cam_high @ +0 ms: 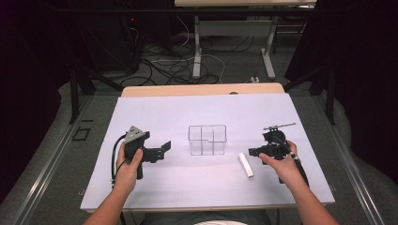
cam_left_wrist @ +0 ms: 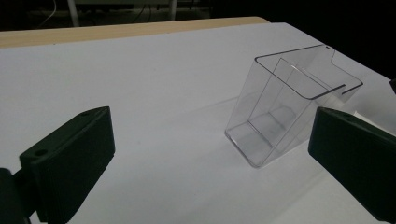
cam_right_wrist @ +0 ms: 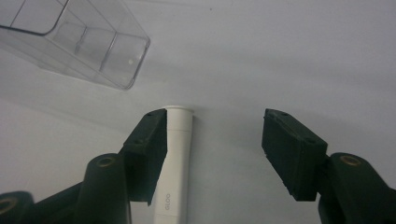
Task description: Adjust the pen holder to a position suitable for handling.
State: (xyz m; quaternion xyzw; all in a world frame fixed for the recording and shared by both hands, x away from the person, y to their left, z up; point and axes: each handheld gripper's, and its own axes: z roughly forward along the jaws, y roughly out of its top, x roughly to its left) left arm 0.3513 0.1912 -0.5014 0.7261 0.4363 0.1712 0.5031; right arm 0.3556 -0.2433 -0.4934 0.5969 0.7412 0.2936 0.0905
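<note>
On the white table cover (cam_high: pixel 187 183), right of the clear divided organizer box (cam_high: pixel 207 139), lies a white glue stick (cam_right_wrist: pixel 175 168) between the right gripper (cam_right_wrist: pixel 212 154)'s half-open jaws, one pad touching, the other apart. The left gripper (cam_left_wrist: pixel 210 158) stands wide, empty. An off-centre squeeze could roll the tube away.

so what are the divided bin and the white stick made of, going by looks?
Divided bin: clear rigid plastic, likely acrylic or polystyrene; the white surface shows through its glossy walls and partitions. White stick: opaque white plastic tube, smooth satin finish, with faint grey lettering and a cap seam; probably a glue stick.
</note>
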